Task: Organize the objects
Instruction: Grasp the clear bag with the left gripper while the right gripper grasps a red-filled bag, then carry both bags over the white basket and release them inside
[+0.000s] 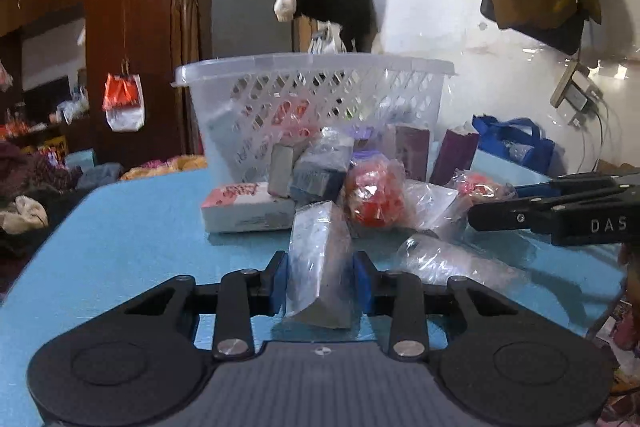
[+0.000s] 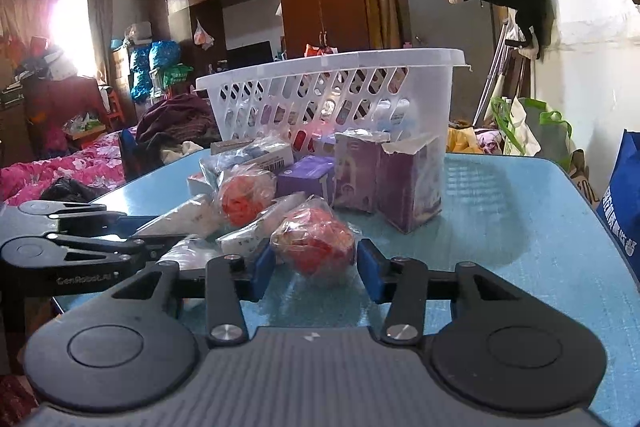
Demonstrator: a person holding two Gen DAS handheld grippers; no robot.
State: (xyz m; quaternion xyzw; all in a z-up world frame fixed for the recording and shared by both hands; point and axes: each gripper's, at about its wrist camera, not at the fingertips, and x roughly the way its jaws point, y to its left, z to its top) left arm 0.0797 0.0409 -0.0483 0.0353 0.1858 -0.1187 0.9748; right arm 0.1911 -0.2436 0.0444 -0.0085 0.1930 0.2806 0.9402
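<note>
Both grippers reach low and nearly level over the blue surface (image 1: 132,235), side by side. The left gripper (image 1: 320,281) is clamped on a grey block in a clear bag (image 1: 318,267), while the right gripper (image 2: 316,267) is clamped on a bagged orange-red bundle (image 2: 316,243). Just ahead of both lies a heap of bagged items and purple boxes (image 2: 384,175), with the white basket (image 2: 332,87) behind it.

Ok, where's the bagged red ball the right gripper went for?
In the right wrist view the bagged red ball sits on the blue table, clamped in the right gripper, just in front of the purple boxes.
</note>
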